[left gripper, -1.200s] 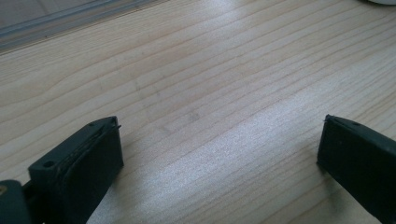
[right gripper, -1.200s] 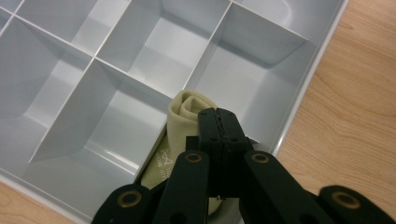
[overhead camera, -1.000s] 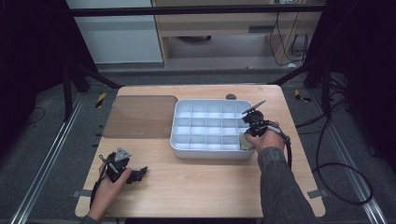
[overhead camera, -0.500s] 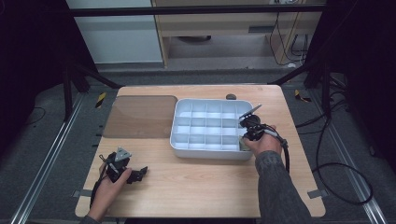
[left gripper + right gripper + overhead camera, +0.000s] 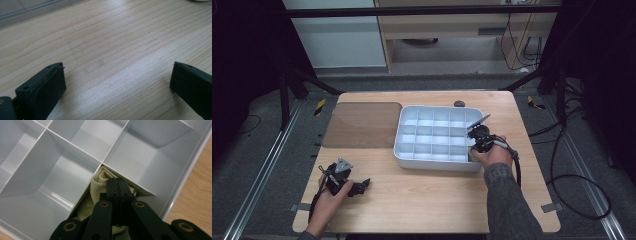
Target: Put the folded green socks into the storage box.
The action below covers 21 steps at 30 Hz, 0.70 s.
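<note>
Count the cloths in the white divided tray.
1: a pale green cloth bunched in the tray's near right corner compartment, under the shut right gripper. Compartments under that hand are hidden.

Brown mat [image 5: 362, 125] (flat) and small dark knob [image 5: 459, 104].

A pale olive cloth [image 5: 100, 185] is showing a faint woven pattern inside the white-grey tray [image 5: 62, 170]; black gripper [image 5: 119, 185]; light striped-grain wooden table [image 5: 112, 45].

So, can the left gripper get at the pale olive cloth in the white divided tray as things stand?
Probably not without a long move. The left gripper lies open on the wooden table, far from the white divided tray. The pale olive cloth sits in the near right corner compartment, where the shut right gripper already presses in.
</note>
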{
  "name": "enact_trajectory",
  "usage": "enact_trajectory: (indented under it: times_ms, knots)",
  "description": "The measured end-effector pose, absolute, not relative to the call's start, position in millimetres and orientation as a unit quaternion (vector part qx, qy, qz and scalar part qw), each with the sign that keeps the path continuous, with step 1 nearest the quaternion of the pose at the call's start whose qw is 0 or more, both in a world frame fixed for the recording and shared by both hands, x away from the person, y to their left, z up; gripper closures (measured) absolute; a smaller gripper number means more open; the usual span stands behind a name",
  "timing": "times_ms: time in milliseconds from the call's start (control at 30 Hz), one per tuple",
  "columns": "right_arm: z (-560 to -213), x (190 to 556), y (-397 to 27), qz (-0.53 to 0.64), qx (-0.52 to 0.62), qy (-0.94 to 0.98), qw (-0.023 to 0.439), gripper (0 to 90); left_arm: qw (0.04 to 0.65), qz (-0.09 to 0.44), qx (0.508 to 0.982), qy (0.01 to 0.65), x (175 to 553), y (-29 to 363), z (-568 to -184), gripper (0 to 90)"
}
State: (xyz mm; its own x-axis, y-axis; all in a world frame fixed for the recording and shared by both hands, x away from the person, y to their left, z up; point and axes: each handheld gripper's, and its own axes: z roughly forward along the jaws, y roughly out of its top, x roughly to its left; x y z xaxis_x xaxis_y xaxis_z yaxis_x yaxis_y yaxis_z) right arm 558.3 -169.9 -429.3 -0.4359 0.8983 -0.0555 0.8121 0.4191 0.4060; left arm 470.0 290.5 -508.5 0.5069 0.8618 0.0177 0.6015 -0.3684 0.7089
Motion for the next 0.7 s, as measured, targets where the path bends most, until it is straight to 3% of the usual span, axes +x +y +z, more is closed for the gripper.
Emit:
enact_trajectory:
  times_ms: [700]
  knots:
    - [-434.7, 563.6, -166.8, 0.141, 0.505, 0.84, 0.138, 90.0, 0.329, 0.198, 0.803, 0.455, 470.1, 289.2, -508.5, 0.0]
